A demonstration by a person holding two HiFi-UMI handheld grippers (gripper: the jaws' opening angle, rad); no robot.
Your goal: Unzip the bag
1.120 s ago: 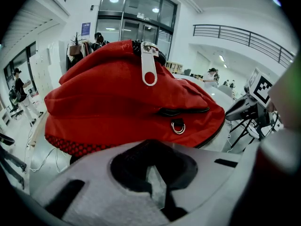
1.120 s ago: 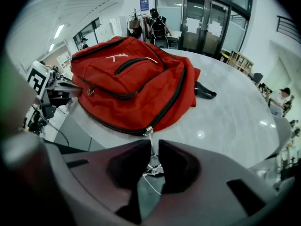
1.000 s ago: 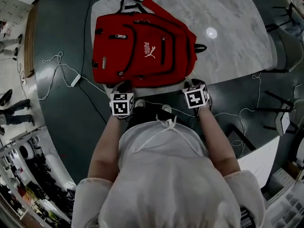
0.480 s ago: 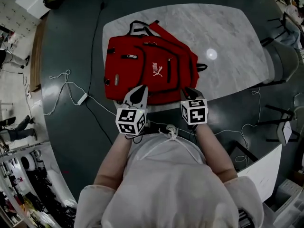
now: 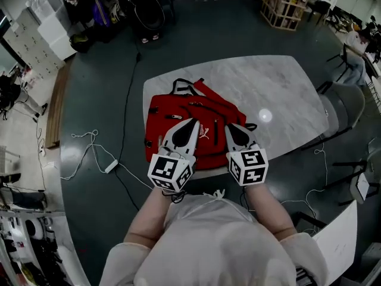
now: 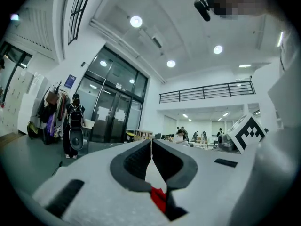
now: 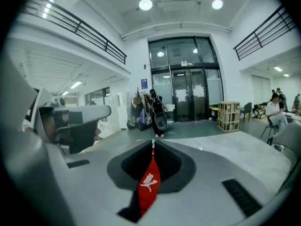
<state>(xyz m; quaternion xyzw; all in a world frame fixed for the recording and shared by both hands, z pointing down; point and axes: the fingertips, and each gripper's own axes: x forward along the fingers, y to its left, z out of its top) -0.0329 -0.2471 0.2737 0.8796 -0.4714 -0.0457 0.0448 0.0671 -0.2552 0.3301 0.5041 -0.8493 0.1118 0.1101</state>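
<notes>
A red backpack (image 5: 178, 109) with black zips and a white logo lies flat on the grey marble table (image 5: 280, 88). Both grippers are held up side by side in front of its near edge, pointing forward over it and touching nothing. My left gripper (image 5: 191, 123) is shut, jaws meeting at the tips, with nothing between them. My right gripper (image 5: 228, 127) is shut the same way. In the left gripper view (image 6: 151, 141) a sliver of the red backpack (image 6: 159, 199) shows through the gap behind the tips. The right gripper view (image 7: 153, 143) shows the backpack's logo (image 7: 149, 182) likewise.
A grey chair (image 5: 348, 103) stands at the table's right end. White cables (image 5: 89, 154) and a power adapter (image 5: 111, 167) lie on the dark floor to the left. A wooden crate (image 5: 289, 5) stands far behind; people sit in the background.
Both grippers rose from the table's near edge and now point forward over the backpack. The head view tilted up, so the bag looks smaller and farther off.
</notes>
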